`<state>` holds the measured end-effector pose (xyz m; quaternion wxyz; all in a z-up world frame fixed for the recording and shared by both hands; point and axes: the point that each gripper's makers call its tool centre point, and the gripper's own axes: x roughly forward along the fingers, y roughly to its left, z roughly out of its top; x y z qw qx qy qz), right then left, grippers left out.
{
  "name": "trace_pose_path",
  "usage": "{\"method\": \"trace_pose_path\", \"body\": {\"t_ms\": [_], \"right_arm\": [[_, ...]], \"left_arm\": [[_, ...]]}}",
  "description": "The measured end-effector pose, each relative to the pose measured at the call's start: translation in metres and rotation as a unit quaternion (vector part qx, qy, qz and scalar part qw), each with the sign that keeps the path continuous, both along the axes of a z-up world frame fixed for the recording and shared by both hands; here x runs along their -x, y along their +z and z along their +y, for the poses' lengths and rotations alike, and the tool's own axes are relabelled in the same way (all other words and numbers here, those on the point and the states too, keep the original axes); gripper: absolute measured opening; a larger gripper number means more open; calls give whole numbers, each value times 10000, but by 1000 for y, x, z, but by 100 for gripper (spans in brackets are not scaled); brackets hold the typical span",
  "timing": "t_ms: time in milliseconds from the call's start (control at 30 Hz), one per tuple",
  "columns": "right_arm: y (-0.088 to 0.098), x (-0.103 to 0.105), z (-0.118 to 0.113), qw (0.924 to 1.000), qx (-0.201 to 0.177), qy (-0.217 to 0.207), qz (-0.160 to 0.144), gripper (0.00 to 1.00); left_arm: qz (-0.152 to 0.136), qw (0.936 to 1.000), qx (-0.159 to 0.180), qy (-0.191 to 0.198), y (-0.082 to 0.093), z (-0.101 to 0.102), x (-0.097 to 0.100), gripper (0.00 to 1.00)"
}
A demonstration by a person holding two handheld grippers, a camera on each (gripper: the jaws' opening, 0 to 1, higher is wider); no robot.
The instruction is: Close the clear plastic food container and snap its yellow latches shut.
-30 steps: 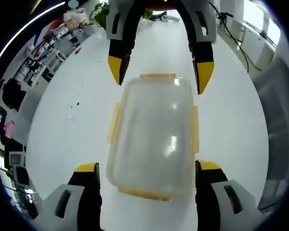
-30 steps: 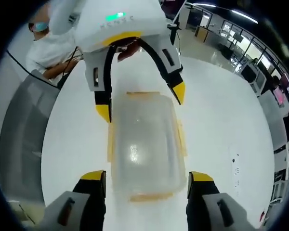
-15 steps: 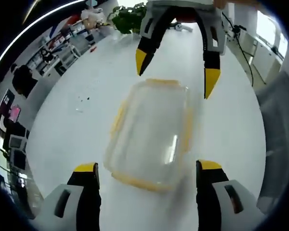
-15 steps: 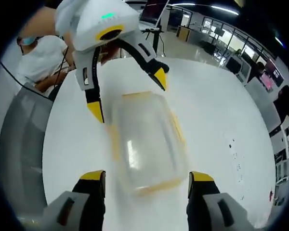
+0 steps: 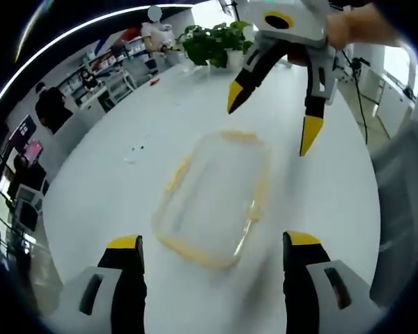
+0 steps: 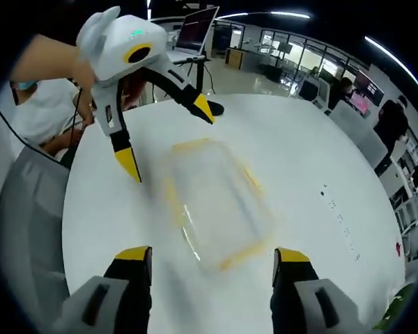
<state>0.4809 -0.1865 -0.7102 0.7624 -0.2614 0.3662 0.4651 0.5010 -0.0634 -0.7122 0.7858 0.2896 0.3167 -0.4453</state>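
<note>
- Both your grippers have lifted up and back from the container since a second ago. Then their tips stood close around its two short ends; now they hang clear above the table with open air between them and the box.
- In the left gripper view your left gripper (image 5: 214,240) has its jaws spread wide and holds nothing. The right gripper (image 5: 270,118) shows across from it, raised, also wide apart and empty.
- In the right gripper view your right gripper (image 6: 212,254) is likewise wide and empty, and the left gripper (image 6: 164,139) hangs beyond the box with its jaws splayed.
- The clear plastic food container (image 5: 212,195) lies flat on the white table (image 5: 111,188), between the two grippers and touched by neither. It now sits skewed in both views, though your hands have rolled, so I cannot tell whether the box itself has turned.
- The lid looks to be seated on the box. The yellow latches (image 6: 177,146) show as yellow strips along the edges, but motion blur hides whether they are folded down and snapped or flared out.
- My reading is that you have finished a press on the ends and are pulling off to check or to reposition; the long-side latches may want pressing next.
- No brand, label or writing is legible on the container. The grippers show green lights, and nothing on them can be read.
</note>
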Motion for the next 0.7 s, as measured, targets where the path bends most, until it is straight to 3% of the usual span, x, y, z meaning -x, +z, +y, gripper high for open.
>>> {"method": "trace_pose_path", "body": {"t_ms": [267, 700], "right_arm": [[3, 16, 1, 9994, -219, -240, -109, 69], [18, 36, -2, 9958, -568, -571, -438, 69]], "left_arm": [[-312, 9994, 114, 118, 6, 8, 18, 79], [-544, 9954, 489, 617, 18, 24, 42, 78]]}}
